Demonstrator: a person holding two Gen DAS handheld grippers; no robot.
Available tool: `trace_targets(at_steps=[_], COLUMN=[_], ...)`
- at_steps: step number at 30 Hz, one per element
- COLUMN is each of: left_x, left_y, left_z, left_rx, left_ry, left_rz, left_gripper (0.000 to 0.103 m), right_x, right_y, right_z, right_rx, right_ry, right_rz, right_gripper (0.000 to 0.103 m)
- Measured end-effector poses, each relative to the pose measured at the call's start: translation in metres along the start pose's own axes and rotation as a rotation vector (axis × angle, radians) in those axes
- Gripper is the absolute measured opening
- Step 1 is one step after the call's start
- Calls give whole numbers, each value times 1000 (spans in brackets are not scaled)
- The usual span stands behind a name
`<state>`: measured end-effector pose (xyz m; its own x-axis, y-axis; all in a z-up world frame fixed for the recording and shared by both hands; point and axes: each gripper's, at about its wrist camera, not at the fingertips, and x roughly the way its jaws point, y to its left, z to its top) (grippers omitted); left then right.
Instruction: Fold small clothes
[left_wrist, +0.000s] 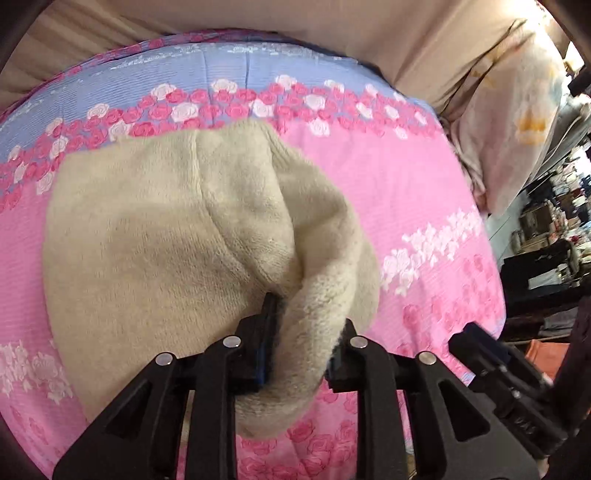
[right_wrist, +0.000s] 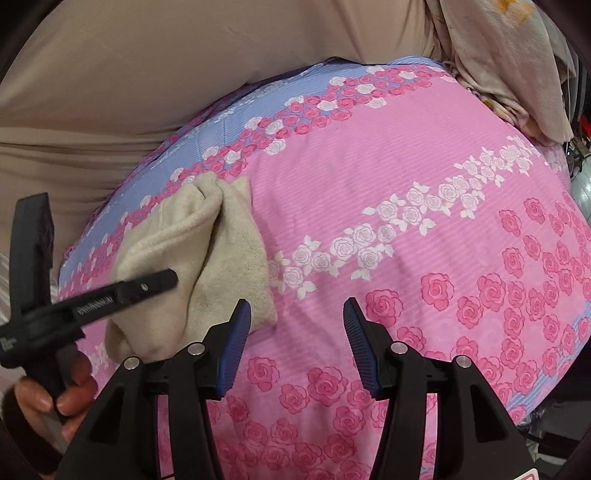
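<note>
A cream knitted garment lies on a pink rose-print bedspread. My left gripper is shut on a bunched fold of its near right edge, lifting that edge slightly. In the right wrist view the same garment sits at the left, with the left gripper's black body over it. My right gripper is open and empty, hovering over bare bedspread just right of the garment. Its blue pads show clearly.
A beige sheet or wall lies behind the bedspread. A pale printed quilt is heaped at the far right corner. Dark shelves with clutter stand beyond the bed's right edge. The person's hand holds the left gripper.
</note>
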<state>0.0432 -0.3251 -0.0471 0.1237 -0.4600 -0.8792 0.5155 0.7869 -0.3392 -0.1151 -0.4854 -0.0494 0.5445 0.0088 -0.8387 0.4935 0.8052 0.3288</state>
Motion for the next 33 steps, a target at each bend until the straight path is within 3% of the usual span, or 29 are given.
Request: trace_targets(at_steps=[2, 3, 4, 5, 8, 10, 15, 16, 17, 18, 19, 22, 24, 26, 27, 29, 30, 33], left_x=[-30, -54, -68, -87, -131, -146, -162, -163, -165, -166, -168, -175, -180, -177, -171, -160, -155, -132], left_y=[3, 10, 18, 27, 62, 91, 156, 165, 170, 175, 181, 188, 188, 185, 183, 178, 174, 152], left_z=[-4, -4, -2, -3, -3, -8, -42, -50, -57, -64, -71, -81, -84, -83, -82, -80, -80, -82], left_rx=[-34, -64, -86, -112, -161, -221, -375, -395, -406, -415, -425, -443, -437, -425, -415, -393, -373, -232], left_ry=[-88, -142, -174, -220, -307, -324, -318, -318, -317, -313, -307, -307, -317, -312, -296, -251, -227, -131], left_rz=[-57, -128, -145, -138, -102, -58, 22, 39, 56, 70, 80, 81, 77, 71, 66, 52, 49, 5], left_gripper=[36, 59, 80, 83, 84, 84, 85, 85, 85, 85, 85, 85, 85, 87, 88, 88, 88, 89], right_x=[-5, -6, -5, -1, 24, 40, 100, 109, 117, 120, 117, 68, 39, 48, 67, 104, 102, 62], right_y=[3, 7, 12, 18, 38, 51, 84, 91, 102, 113, 123, 152, 148, 125, 113, 81, 68, 52], right_z=[2, 4, 6, 8, 18, 24, 32, 31, 32, 34, 37, 58, 72, 75, 73, 61, 56, 45], right_rx=[-11, -13, -13, -8, 34, 38, -11, -14, -47, -78, -106, -178, -171, -176, -190, -155, -111, -39], right_ry=[-8, -8, -2, 15, 97, 130, 275, 306, 326, 326, 320, 178, 96, 59, 90, 211, 210, 118], right_rz=[46, 72, 109, 163, 302, 330, 266, 263, 286, 285, 281, 427, 505, 403, 315, 96, 99, 216], right_gripper=[57, 62, 65, 65, 68, 70, 70, 61, 45, 19, 18, 16, 16, 22, 33, 36, 36, 37])
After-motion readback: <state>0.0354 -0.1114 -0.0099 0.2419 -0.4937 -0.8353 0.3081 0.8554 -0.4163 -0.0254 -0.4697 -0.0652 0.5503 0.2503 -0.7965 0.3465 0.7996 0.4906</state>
